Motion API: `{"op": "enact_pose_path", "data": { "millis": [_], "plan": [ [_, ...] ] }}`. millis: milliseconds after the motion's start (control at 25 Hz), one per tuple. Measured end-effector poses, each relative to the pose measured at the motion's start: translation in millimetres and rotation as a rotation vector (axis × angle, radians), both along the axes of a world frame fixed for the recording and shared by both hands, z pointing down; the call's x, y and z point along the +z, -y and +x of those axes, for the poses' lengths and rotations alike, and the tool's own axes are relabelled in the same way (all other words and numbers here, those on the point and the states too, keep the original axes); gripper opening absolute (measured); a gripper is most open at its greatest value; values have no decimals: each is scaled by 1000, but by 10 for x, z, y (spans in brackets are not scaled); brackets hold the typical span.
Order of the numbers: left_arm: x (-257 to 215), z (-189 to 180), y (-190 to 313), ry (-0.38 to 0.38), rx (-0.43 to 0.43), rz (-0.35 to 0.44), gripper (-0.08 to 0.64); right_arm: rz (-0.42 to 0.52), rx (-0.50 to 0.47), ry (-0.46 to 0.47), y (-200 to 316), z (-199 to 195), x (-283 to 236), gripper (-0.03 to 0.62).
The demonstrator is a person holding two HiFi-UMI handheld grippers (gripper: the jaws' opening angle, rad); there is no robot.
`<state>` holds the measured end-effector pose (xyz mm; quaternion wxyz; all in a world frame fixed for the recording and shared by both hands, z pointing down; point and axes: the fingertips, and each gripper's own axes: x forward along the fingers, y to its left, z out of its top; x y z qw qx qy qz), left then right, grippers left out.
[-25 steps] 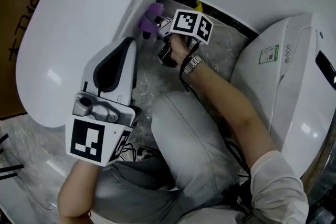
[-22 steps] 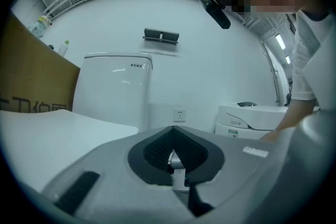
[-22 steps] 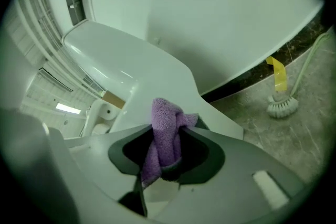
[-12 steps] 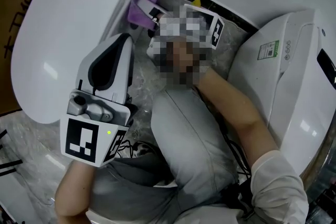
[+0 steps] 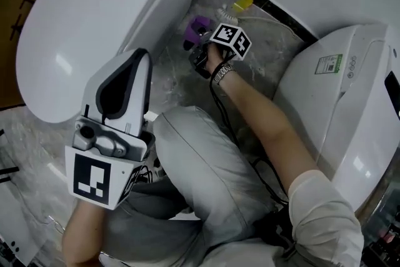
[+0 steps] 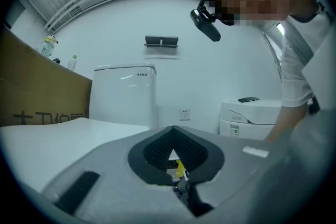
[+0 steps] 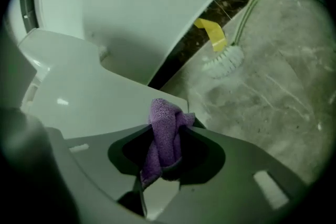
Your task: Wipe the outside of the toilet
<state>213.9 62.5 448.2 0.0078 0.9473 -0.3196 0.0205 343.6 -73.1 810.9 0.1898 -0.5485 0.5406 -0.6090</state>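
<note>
The toilet (image 5: 94, 15) fills the left of the head view. Near its base, the right gripper (image 5: 199, 45) is clenched on a purple cloth (image 7: 165, 134). It is lower than half a second ago, when the cloth pressed the toilet's side. The left gripper (image 6: 176, 165) hovers by the toilet's edge, jaws closed on nothing. A brush (image 7: 223, 60) lies on the floor (image 7: 273, 86) beyond.

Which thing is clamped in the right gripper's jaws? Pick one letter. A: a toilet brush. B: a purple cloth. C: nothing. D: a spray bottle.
B: the right gripper view shows the right gripper shut on a bunched purple cloth, while the toilet brush lies apart on the floor.
</note>
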Motion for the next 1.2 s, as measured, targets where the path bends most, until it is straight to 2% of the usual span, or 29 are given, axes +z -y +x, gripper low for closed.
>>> {"op": "enact_pose_path", "data": {
  "millis": [120,200,400,520,760,880,1000,1200],
  "plan": [
    [50,-199,-17,11,-46,-21,5,-64,27,35,39,-174,395,147],
    [51,-298,-18,6,-82,-30,5,-70,41,59,115,-282,532,147],
    [-84,-448,-28,-17,-126,-6,5,-80,17,42,225,-560,627,147],
    [-107,-516,-26,-14,-132,-6,5,-69,32,70,219,-625,515,146],
    [-7,-493,18,-13,-125,-65,5,26,38,164,174,-635,-35,146],
    [-112,-429,45,-34,-120,-55,5,98,26,137,173,-570,-458,145],
    [-167,-421,52,-33,-119,-30,6,208,2,87,129,-551,-1012,146],
    [-189,-421,55,-12,-121,-11,6,376,19,92,17,-595,-1889,146]
  ]
}}
